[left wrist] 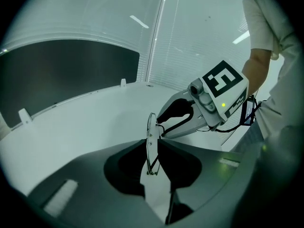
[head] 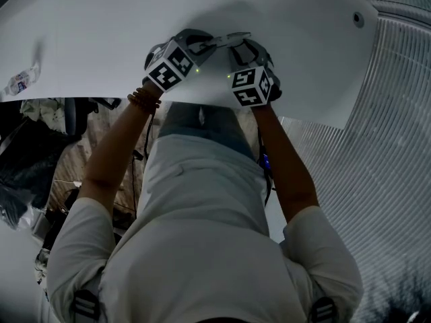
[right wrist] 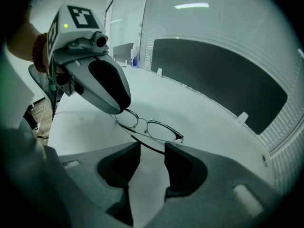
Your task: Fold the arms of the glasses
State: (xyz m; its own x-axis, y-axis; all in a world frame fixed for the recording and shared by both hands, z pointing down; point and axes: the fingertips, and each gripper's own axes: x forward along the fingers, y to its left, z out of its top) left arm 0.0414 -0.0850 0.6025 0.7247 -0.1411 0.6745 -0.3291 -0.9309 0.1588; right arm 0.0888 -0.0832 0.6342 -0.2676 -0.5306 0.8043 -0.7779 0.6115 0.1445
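Observation:
Thin metal-rimmed glasses (right wrist: 156, 129) hang just above the white table (right wrist: 204, 113), lenses toward my right gripper. My left gripper (right wrist: 121, 109) is shut on their left end; in the left gripper view the frame (left wrist: 151, 139) stands edge-on, pinched in the narrow gap of that gripper (left wrist: 153, 144). My right gripper (right wrist: 152, 148) is open, and one dark arm of the glasses crosses the gap between its jaws without being pressed. From the head view both grippers, left (head: 202, 46) and right (head: 239, 47), meet at the glasses (head: 229, 39) near the table's near edge.
The table (head: 101, 32) ends at a near edge by the person's body, with ribbed flooring (head: 390, 147) to the right. A small bottle (head: 20, 81) lies at the table's left. A dark panel (right wrist: 213, 75) stands along the far side.

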